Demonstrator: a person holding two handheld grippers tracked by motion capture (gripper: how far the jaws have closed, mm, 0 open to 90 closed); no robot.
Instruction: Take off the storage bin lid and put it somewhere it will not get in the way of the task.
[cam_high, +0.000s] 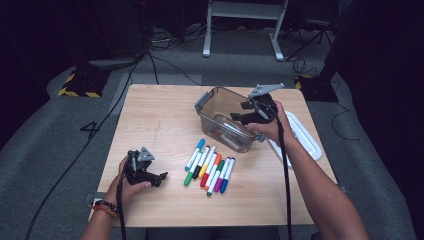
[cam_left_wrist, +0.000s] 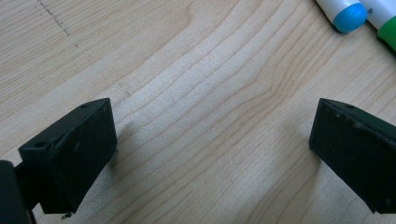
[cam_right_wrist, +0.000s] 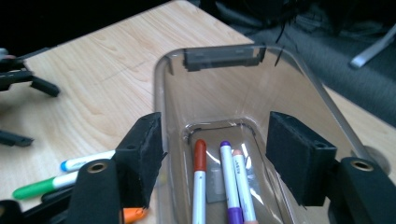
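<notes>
Right gripper (cam_high: 239, 113): nearest the lens in its own view, over the open box, jaws apart, nothing pinched
Box (cam_high: 220, 107): clear plastic bin, grey latch at each end, tilted, right half of table; long axis runs far-left to near-right in high view
Markers in box (cam_right_wrist: 224, 182): three, red, purple and a pale-capped one, side by side along the box's long axis, caps toward the far latch
Loose markers (cam_high: 210, 167): row on the table just in front of the box, parallel, blue one at left, caps pointing away and slightly right
Left gripper (cam_high: 162, 177): near-left table, low over bare wood, jaws wide apart, empty, aimed at the row
Lid (cam_high: 305, 135): white, flat, right of box
Table (cam_high: 160, 115): light wood grain
Room: dark, grey carpet, cables, white desk legs behind
</notes>
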